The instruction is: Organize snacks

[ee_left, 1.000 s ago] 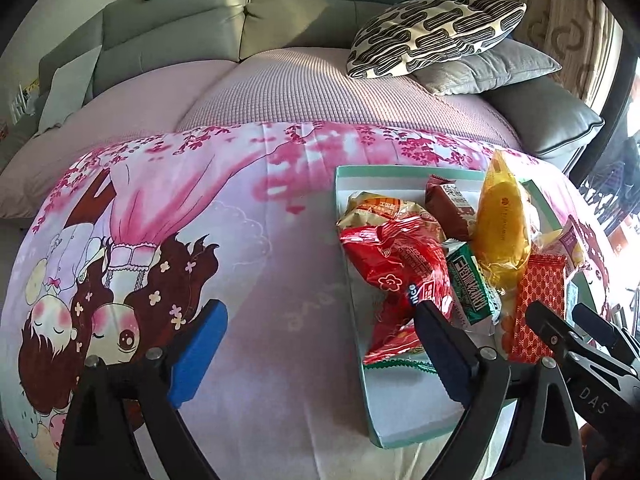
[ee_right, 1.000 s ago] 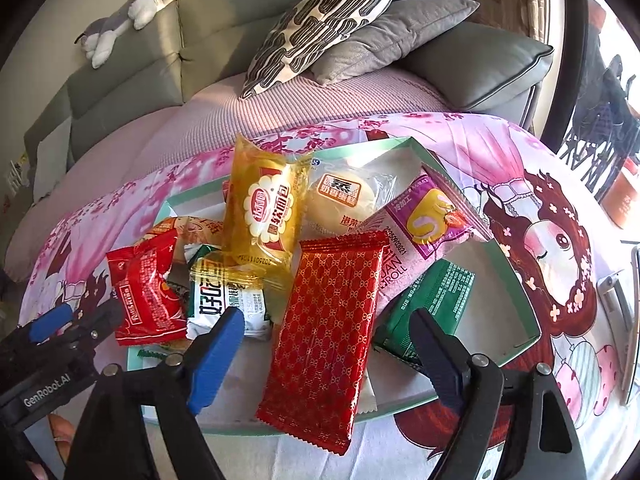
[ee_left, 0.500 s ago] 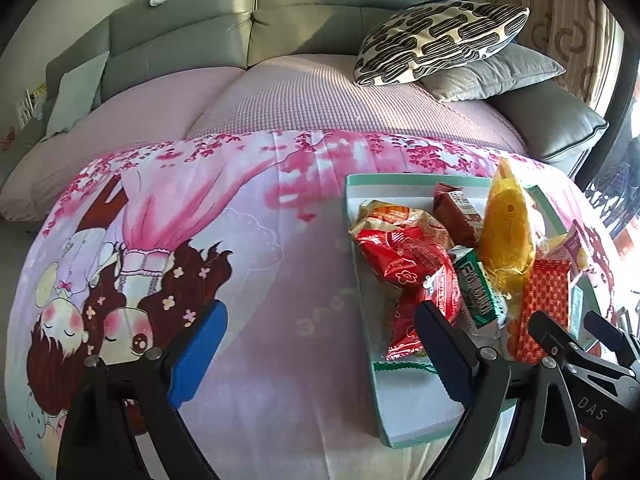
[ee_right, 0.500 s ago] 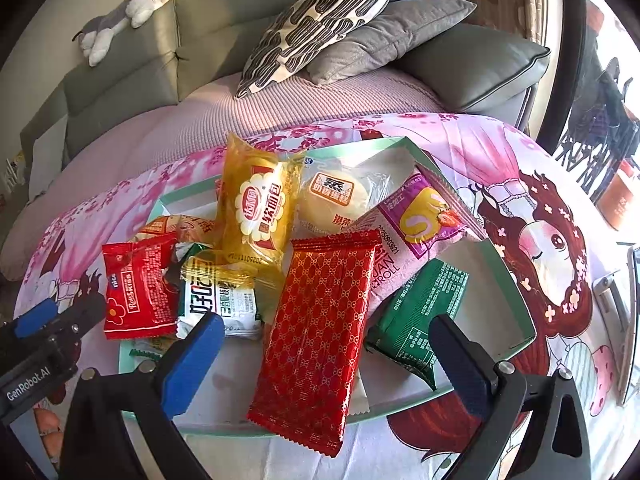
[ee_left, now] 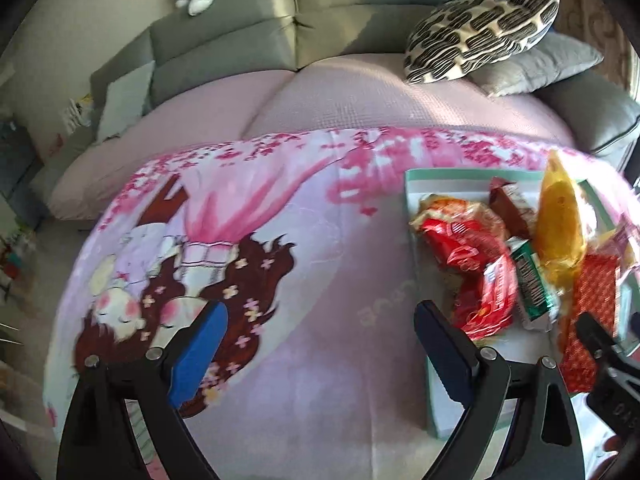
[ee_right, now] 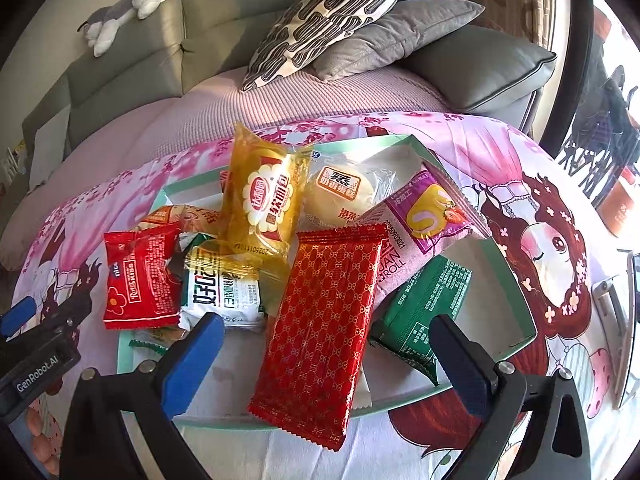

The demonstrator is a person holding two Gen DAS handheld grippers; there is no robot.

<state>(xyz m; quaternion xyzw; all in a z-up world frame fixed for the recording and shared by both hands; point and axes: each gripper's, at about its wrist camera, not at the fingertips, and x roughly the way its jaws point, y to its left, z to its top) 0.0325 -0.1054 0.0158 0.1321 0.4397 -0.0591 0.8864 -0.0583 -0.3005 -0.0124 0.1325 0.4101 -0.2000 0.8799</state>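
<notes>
The snacks lie heaped in a shallow mint-green tray point(ee_right: 516, 276) on the pink cartoon-print cloth point(ee_left: 280, 208). The right gripper point(ee_right: 324, 354) hangs spread wide and empty over the long red patterned packet point(ee_right: 324, 320), whose near end juts past the tray's front rim. That packet covers part of the green packet point(ee_right: 424, 308) and the pink roll packet point(ee_right: 424, 220). The yellow cake packet point(ee_right: 264, 200) leans on the pile, hiding what lies beneath it. In the left wrist view the left gripper point(ee_left: 320, 344) is spread open over bare cloth, just beside the tray; the tray's right side is motion-blurred and cut off there.
</notes>
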